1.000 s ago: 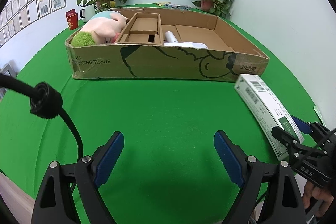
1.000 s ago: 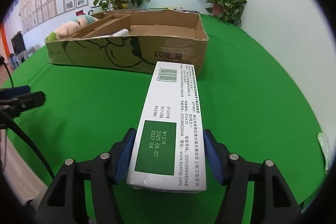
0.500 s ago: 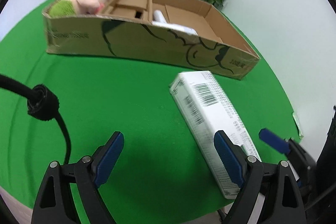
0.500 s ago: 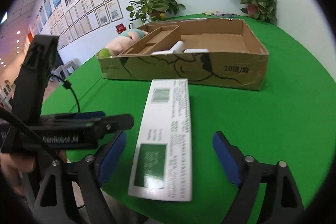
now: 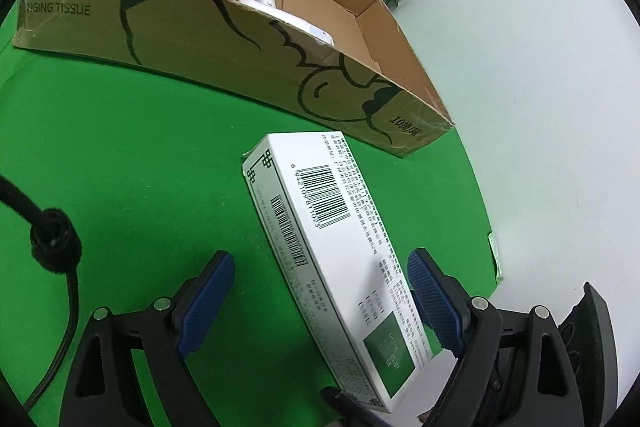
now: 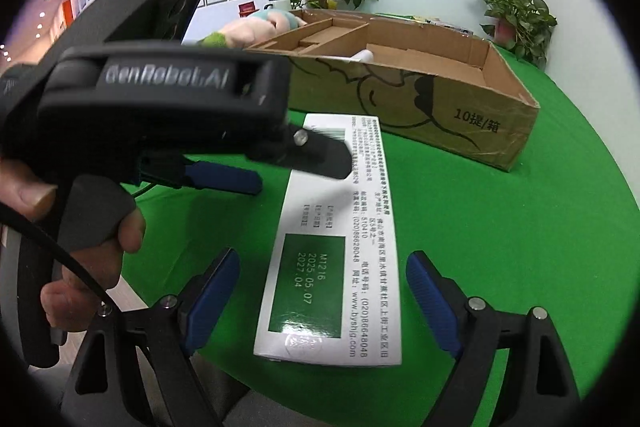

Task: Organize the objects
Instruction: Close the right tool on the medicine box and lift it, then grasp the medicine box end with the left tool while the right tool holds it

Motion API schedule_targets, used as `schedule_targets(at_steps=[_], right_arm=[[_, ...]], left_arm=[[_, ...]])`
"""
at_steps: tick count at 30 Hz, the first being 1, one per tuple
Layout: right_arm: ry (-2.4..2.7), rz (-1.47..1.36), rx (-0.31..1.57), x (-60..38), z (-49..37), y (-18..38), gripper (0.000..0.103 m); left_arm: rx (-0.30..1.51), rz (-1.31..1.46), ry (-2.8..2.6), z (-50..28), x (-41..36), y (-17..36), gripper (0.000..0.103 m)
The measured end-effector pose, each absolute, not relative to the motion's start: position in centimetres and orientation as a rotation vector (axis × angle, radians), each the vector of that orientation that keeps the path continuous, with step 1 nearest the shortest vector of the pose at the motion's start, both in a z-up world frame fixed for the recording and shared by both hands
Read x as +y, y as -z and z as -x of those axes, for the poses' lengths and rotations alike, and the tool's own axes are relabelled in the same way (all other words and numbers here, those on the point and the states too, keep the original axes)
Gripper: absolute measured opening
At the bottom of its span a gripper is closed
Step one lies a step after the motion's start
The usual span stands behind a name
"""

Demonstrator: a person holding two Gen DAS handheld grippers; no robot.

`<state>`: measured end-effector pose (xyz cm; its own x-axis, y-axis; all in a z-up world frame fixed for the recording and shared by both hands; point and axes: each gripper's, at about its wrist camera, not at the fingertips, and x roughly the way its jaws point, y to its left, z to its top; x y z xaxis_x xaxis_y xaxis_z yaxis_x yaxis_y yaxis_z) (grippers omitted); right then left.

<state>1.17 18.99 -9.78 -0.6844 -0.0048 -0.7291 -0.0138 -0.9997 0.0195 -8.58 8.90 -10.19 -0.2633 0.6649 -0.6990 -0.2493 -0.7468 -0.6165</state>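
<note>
A long white carton [image 5: 332, 259] with barcodes and a green label lies flat on the green table near its front edge; it also shows in the right wrist view [image 6: 340, 247]. My left gripper [image 5: 320, 307] is open with its blue pads on either side of the carton, not touching it. My right gripper [image 6: 324, 303] is open around the carton's near end, also apart from it. The left gripper's body [image 6: 160, 107] fills the left of the right wrist view. A shallow cardboard box [image 5: 240, 55] stands behind the carton.
The cardboard box [image 6: 440, 107] holds a pink plush toy [image 6: 256, 27], cardboard dividers and a white object [image 5: 280, 7]. Potted plants [image 6: 516, 15] stand at the back by the wall. The table's edge runs close on the right [image 5: 492, 259].
My right gripper let go of the carton, which now lies on the table. My left gripper moved right and closer, so its open fingers now straddle the carton.
</note>
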Motion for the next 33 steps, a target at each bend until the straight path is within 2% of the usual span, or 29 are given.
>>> schedule_targets(at_steps=[5, 6, 7, 8, 11, 14, 17, 20, 22, 25, 28, 33], right_arm=[[-2.87, 1.231, 0.077, 19.3, -0.9, 9.7, 0.082], [-2.856, 1.245, 0.085, 19.5, -0.7, 9.9, 0.078], [-2.831, 1.269, 0.099, 19.7, -0.5, 10.1, 0.068], [-2.814, 1.286, 0.11, 19.9, -0.3, 10.3, 0.063], [-2.815, 1.293, 0.185, 20.5, -0.4, 10.5, 0.062], [-2.844, 1.304, 0.302, 20.8, -0.5, 10.4, 0.062], [-2.849, 1.302, 0.4, 21.3, -0.5, 10.5, 0.062], [-2.87, 1.309, 0.624, 22.7, -0.6, 10.6, 0.062], [-2.874, 1.313, 0.702, 23.1, -0.6, 10.6, 0.062], [-2.88, 1.312, 0.618, 22.6, -0.7, 10.4, 0.062], [-2.881, 1.318, 0.547, 22.2, -0.7, 10.2, 0.062], [-2.912, 1.302, 0.525, 21.3, -1.4, 9.7, 0.062]], left_arm=[[-0.565, 1.407, -1.978, 9.3, 8.8, 10.4, 0.086], [-0.588, 1.408, -1.96, 9.5, 8.5, 10.4, 0.085], [-0.609, 1.41, -1.947, 9.7, 8.4, 10.5, 0.085], [-0.627, 1.412, -1.938, 9.9, 8.3, 10.6, 0.085], [-0.622, 1.416, -1.929, 10.0, 8.4, 10.7, 0.077], [-0.614, 1.414, -1.937, 10.1, 8.8, 10.7, 0.076], [-0.596, 1.42, -1.945, 9.8, 8.5, 10.6, 0.068], [-0.583, 1.421, -1.952, 9.9, 8.2, 10.6, 0.062], [-0.569, 1.427, -1.947, 9.9, 8.2, 10.6, 0.059], [-0.538, 1.428, -1.965, 9.8, 8.3, 10.4, 0.053], [-0.549, 1.431, -1.962, 9.9, 8.0, 10.3, 0.053], [-0.556, 1.363, -1.96, 9.4, 7.5, 8.6, 0.044]])
